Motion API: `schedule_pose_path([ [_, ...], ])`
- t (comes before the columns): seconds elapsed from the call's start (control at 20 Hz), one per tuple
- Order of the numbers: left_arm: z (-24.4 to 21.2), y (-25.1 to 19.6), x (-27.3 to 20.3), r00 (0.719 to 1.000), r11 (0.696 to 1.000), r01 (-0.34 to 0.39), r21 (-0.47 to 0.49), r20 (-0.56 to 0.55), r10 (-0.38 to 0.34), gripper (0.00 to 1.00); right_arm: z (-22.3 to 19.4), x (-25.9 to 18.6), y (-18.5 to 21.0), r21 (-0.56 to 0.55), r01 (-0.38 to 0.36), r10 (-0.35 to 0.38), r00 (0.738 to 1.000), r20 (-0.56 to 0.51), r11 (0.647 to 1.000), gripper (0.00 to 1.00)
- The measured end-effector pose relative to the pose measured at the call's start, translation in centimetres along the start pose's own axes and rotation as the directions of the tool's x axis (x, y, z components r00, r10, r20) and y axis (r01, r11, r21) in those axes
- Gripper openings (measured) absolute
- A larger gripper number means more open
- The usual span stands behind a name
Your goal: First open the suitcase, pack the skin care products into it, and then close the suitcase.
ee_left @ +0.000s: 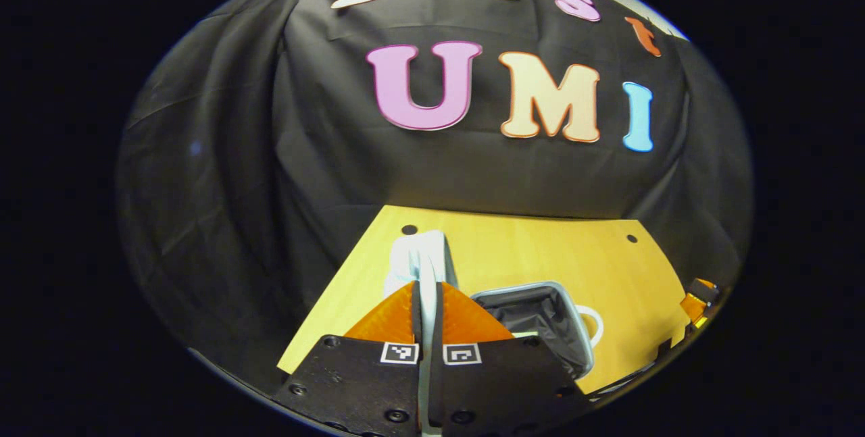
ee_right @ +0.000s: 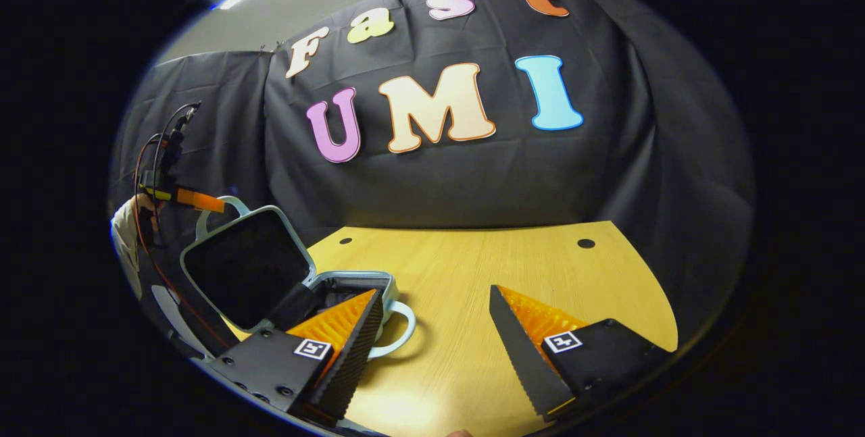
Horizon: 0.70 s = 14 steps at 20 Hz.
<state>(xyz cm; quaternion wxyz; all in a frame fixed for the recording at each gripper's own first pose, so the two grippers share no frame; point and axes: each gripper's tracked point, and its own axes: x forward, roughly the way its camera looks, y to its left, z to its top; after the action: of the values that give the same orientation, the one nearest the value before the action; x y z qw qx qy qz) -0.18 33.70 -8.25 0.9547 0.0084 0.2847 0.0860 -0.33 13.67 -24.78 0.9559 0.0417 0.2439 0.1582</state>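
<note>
The small pale-blue suitcase stands open on the yellow table [ee_right: 473, 356]. Its lid [ee_right: 246, 268] is tilted up, dark lining facing me, and the base [ee_right: 351, 281] with its white handle [ee_right: 399, 329] lies flat. My left gripper [ee_left: 427, 283] is shut on the lid's edge [ee_left: 422, 251], seen edge-on between its fingers; the dark-lined base [ee_left: 534, 315] lies just to their right. In the right gripper view the left gripper [ee_right: 182, 197] holds the lid's top rim. My right gripper [ee_right: 434, 290] hangs open over the table, right of the base, with nothing between its fingers.
The tabletop [ee_left: 540, 248] has small round holes near its back edge and ends at the black cloth wall. A hand in a pale sleeve [ee_right: 125, 231] with cables holds the left gripper. The other gripper [ee_left: 699, 298] shows at the far right edge.
</note>
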Motion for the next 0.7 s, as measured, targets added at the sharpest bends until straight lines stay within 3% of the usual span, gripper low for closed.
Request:
schedule_pose_path([
  [0.25,0.3,-6.9,0.2,0.991,0.992,0.125,-0.010,0.039,-0.125,0.00,0.7,-1.2,-1.5,0.004,0.010,-0.011,1.000,0.012,1.000,0.98],
  [0.7,-2.1,-17.5,1.4,0.946,0.946,0.324,-0.023,0.036,-0.323,0.00,1.2,-3.0,-4.1,0.025,0.056,-0.057,0.998,0.033,0.998,0.98],
])
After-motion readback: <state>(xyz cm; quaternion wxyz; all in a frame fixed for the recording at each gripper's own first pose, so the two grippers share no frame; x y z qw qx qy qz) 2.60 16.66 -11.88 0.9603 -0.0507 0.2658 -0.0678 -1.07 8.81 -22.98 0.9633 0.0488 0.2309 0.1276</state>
